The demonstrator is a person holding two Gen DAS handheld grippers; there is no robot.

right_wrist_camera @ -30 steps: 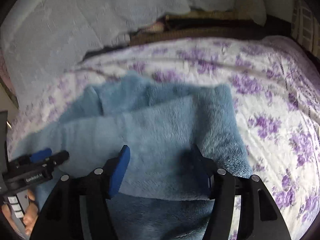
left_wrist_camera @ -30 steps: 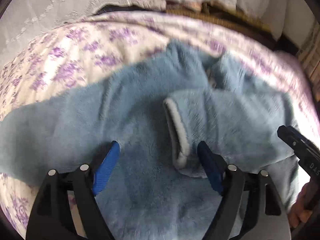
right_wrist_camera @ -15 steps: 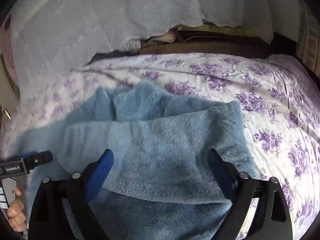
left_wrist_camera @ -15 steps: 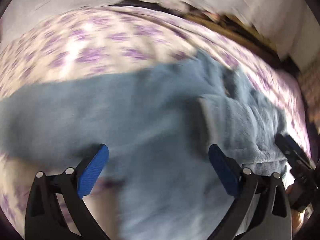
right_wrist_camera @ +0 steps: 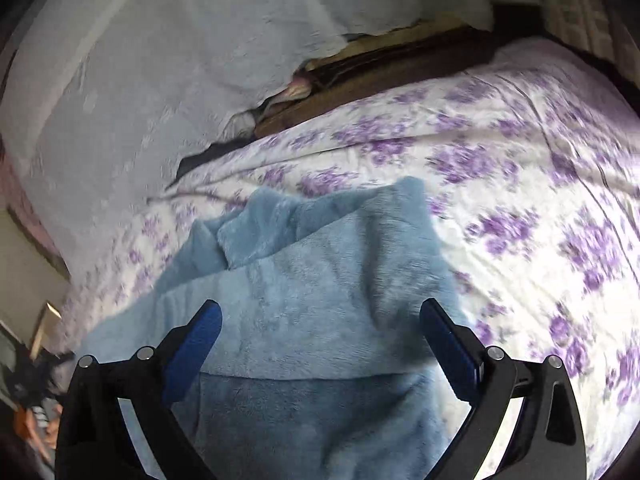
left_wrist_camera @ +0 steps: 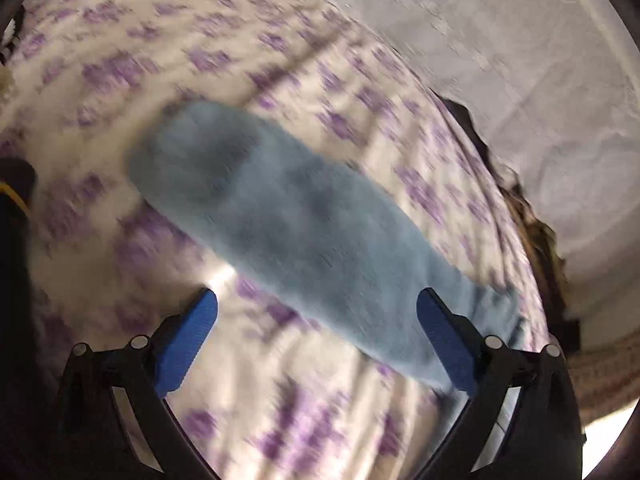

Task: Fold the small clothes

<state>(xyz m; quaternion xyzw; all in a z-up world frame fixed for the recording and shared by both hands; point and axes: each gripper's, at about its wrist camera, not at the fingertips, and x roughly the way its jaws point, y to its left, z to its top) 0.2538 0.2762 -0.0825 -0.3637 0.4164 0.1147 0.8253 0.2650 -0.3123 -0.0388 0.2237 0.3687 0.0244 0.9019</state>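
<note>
A fluffy light-blue garment lies on a bed with a white sheet printed with purple flowers. In the left wrist view one long blue sleeve (left_wrist_camera: 288,220) stretches away diagonally from lower right to upper left; the view is blurred. My left gripper (left_wrist_camera: 316,336) is open and empty above the sleeve's near part. In the right wrist view the garment's body (right_wrist_camera: 320,304) shows with one part folded across it. My right gripper (right_wrist_camera: 320,344) is open and empty, hovering over that folded part.
The flowered bed sheet (right_wrist_camera: 540,208) extends to the right of the garment. A white textured cover (right_wrist_camera: 160,80) lies along the far side, with a dark brown edge (right_wrist_camera: 380,72) beside it. The cover also shows in the left wrist view (left_wrist_camera: 520,60).
Both grippers opened wider. The left gripper swung left, so its view went from the garment's body to the outstretched sleeve. The right gripper pulled back a little over the folded part.
</note>
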